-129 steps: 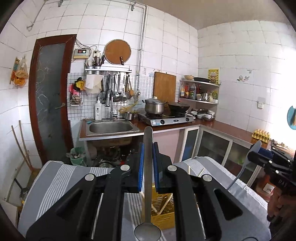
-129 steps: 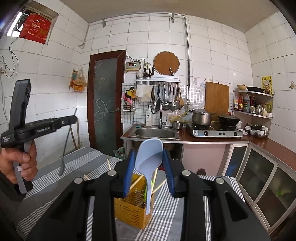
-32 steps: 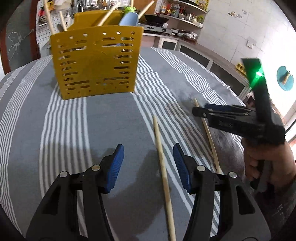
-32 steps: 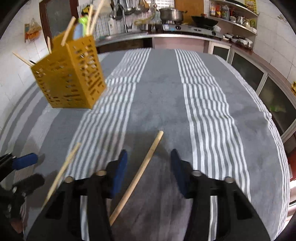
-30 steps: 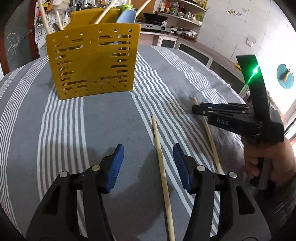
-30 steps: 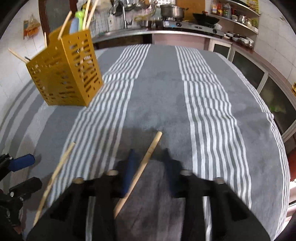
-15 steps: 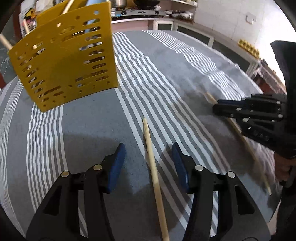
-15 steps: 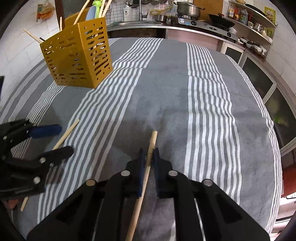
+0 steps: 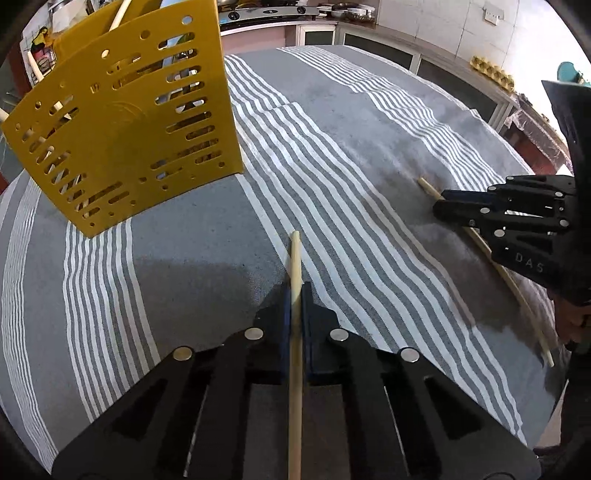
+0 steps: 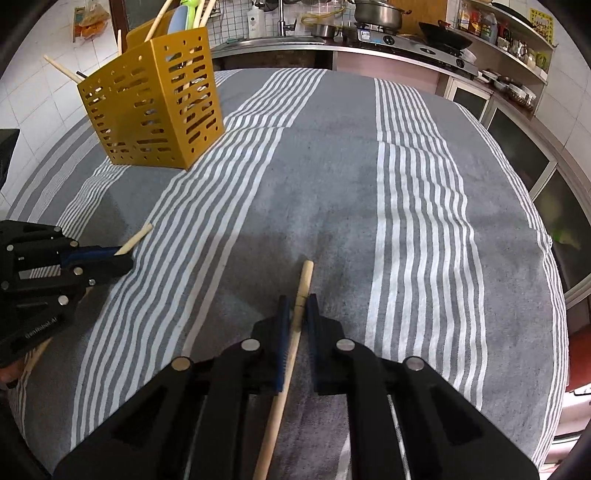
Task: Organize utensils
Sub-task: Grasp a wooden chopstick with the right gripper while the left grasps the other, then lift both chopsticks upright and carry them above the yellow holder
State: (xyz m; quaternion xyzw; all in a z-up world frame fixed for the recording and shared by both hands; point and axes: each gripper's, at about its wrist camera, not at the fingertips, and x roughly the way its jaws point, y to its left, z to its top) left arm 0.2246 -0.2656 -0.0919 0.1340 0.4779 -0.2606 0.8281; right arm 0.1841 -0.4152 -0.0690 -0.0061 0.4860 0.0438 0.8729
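Striped cloth (image 10: 332, 184); chopstick (image 10: 301, 291) points forward.

We read "DAS" in pale raised letters on the black body of the right tongs (image 9: 448, 208), seen from the left wrist view; the letters after the S are cut off by the frame edge. On the body of the left tongs (image 10: 122, 258), in the right wrist view, we see a small white word ending in ".AI"; its first letters are too small to read surely. Bottle labels on the shelf (image 10: 517, 33) are illegible.
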